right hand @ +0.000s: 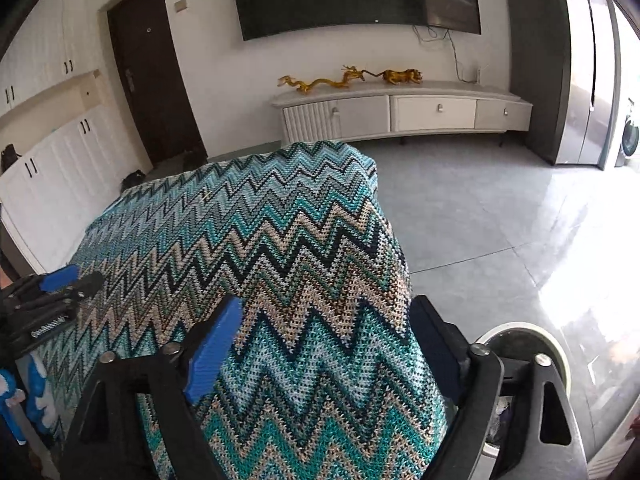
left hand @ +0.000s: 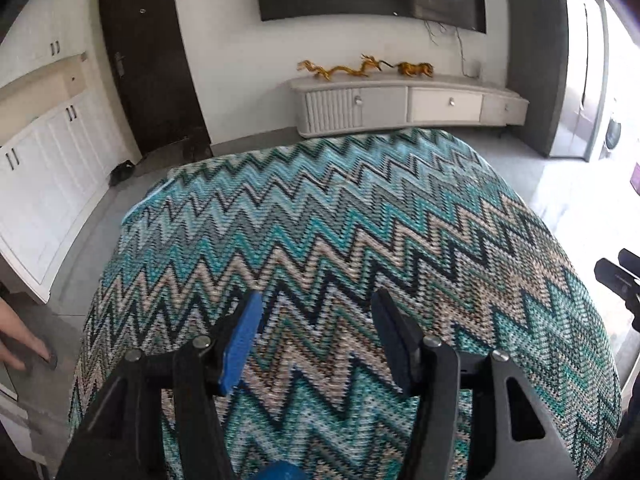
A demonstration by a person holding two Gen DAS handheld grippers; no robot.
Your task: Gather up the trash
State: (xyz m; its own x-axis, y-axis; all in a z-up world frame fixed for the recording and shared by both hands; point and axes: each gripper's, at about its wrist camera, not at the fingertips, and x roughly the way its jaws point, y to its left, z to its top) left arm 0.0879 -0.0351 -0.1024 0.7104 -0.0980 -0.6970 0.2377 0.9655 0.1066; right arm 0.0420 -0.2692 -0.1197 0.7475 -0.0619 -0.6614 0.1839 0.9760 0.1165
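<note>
The left wrist view looks down on a table under a teal, beige and black zigzag cloth point(left hand: 320, 220). My left gripper point(left hand: 316, 314) hangs open over the near part of the cloth, with nothing between its blue pad and its dark finger. In the right wrist view my right gripper point(right hand: 326, 320) stands wide open over the cloth's right corner point(right hand: 304, 240), also with nothing in it. A round bin point(right hand: 520, 330) with a pale rim stands on the floor just right of that gripper, partly hidden by its finger. I see no loose trash on the cloth.
The left gripper point(right hand: 86, 276) shows at the left edge of the right wrist view. The right gripper's fingers point(left hand: 616, 276) show at the right edge of the left wrist view. A foot in a slipper point(left hand: 28, 354) stands left of the table. A low cabinet point(left hand: 408, 104) lines the far wall.
</note>
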